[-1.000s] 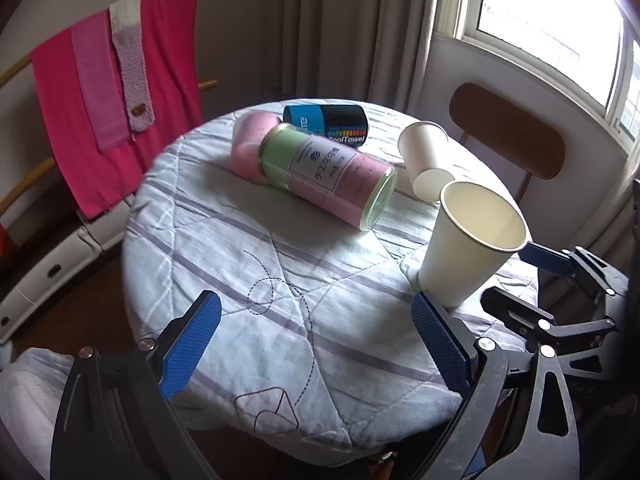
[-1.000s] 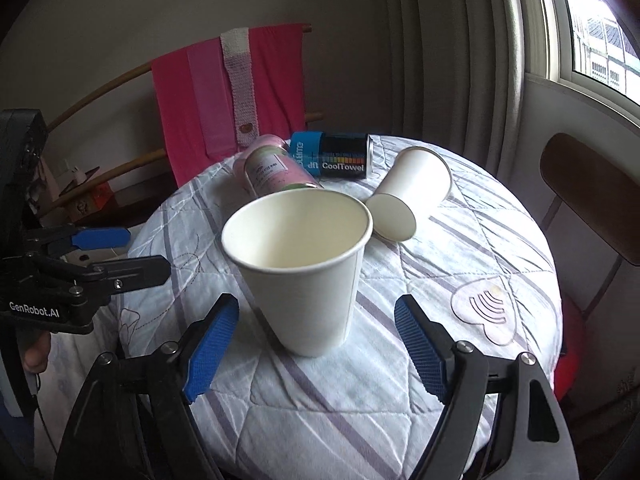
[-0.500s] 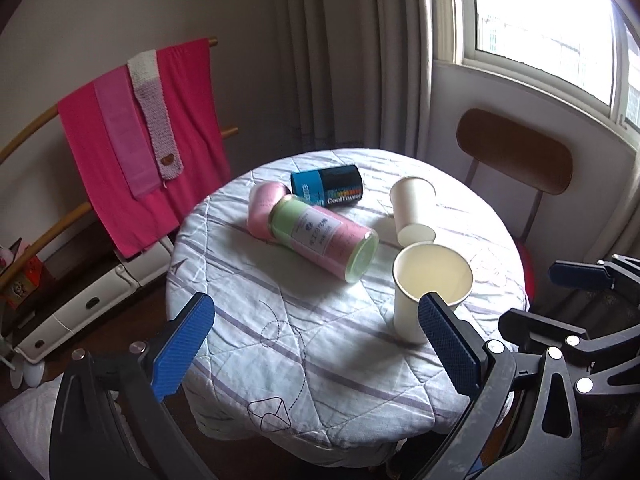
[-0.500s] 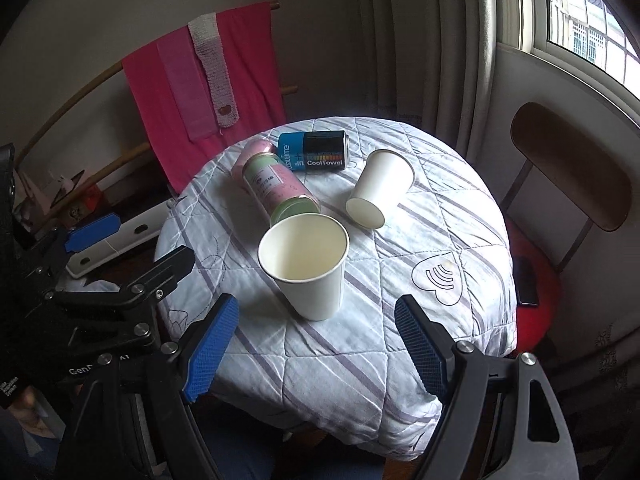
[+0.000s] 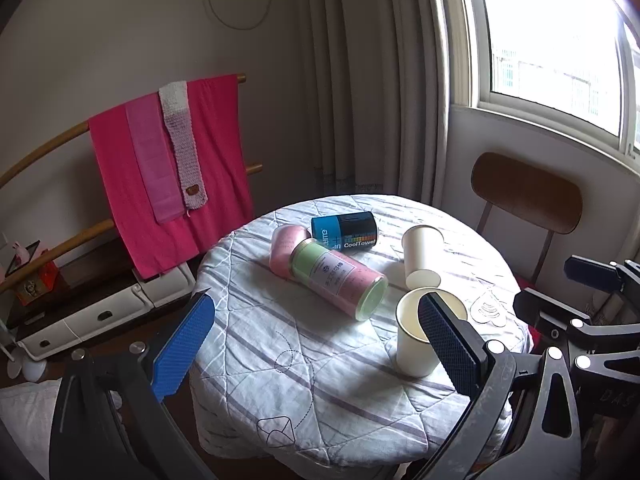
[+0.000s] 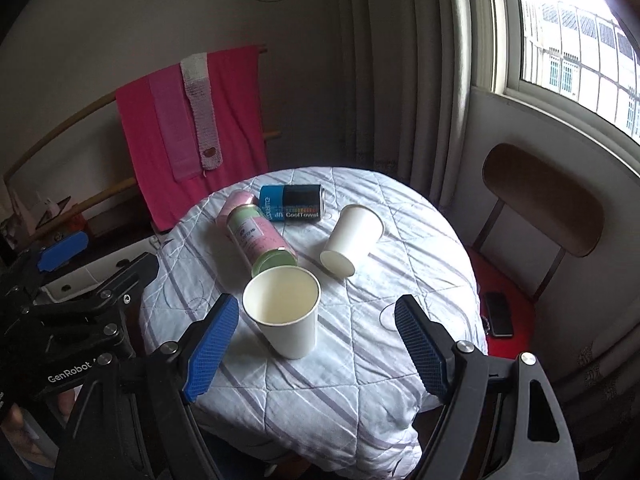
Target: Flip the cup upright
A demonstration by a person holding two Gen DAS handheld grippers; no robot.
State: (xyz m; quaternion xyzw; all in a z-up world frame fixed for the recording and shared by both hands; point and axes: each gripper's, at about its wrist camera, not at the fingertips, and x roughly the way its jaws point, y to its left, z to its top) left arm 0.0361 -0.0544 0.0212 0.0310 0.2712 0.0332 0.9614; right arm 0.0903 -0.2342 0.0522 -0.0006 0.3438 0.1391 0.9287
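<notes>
A white paper cup (image 6: 286,314) stands upright, mouth up, near the front of the round table (image 6: 340,400); it also shows in the left wrist view (image 5: 416,344), partly behind my right finger pad. A second paper cup (image 6: 352,240) lies on its side behind it, and shows in the left wrist view (image 5: 422,256). My right gripper (image 6: 316,348) is open and empty, pulled back above the table's front. My left gripper (image 5: 316,344) is open and empty, back from the table's left front.
A pink and green canister (image 6: 260,240), a pink tube (image 6: 234,208) and a blue and black CoolTowel can (image 6: 292,202) lie on the table. A wooden chair (image 6: 540,208) with a phone (image 6: 498,314) stands right. A rack of pink towels (image 6: 192,136) stands behind.
Both grippers have drawn back and up from the table, so the upright cup and the table look smaller. The cups and cans have not moved.
</notes>
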